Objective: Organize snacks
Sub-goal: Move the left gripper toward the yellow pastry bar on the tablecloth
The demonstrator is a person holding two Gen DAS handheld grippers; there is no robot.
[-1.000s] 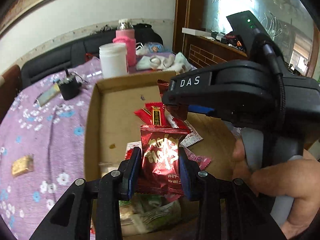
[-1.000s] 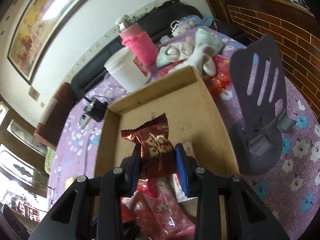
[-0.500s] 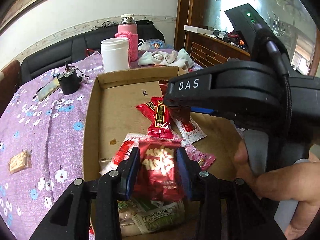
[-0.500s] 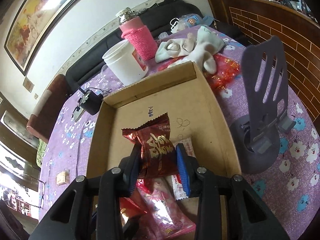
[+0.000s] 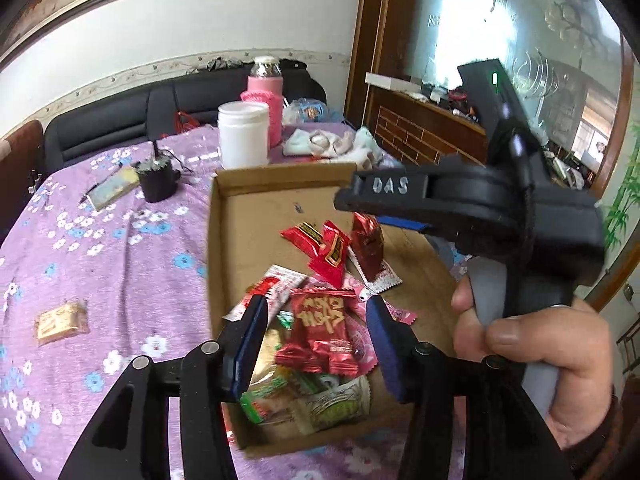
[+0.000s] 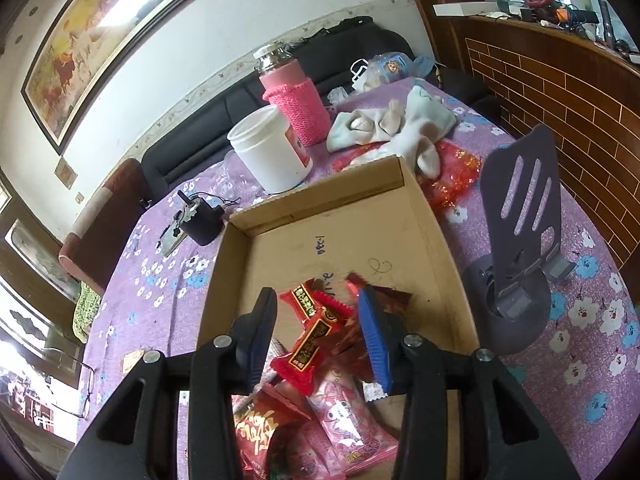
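Observation:
A shallow cardboard box (image 5: 240, 216) (image 6: 340, 216) sits on the purple flowered tablecloth and holds a pile of snack packets. My left gripper (image 5: 316, 344) is open above a shiny red packet (image 5: 320, 328) lying loose on the pile. My right gripper (image 6: 318, 332) is open over bright red candy packets (image 6: 312, 340); a dark red packet (image 6: 394, 300) lies just past its right finger. In the left wrist view the right gripper's body (image 5: 460, 208) hangs over that dark red packet (image 5: 366, 248). A pink packet (image 6: 348, 416) lies at the near end.
A white tub (image 6: 272, 152), a pink-sleeved bottle (image 6: 296, 100) and crumpled socks (image 6: 396, 124) stand behind the box. A dark phone stand (image 6: 520, 248) is to its right. A small black device (image 5: 158, 178) and a gold wrapped snack (image 5: 60, 322) lie left of it.
Both grippers have opened. The left let its shiny red packet drop onto the pile; the right let its dark red packet fall into the box.

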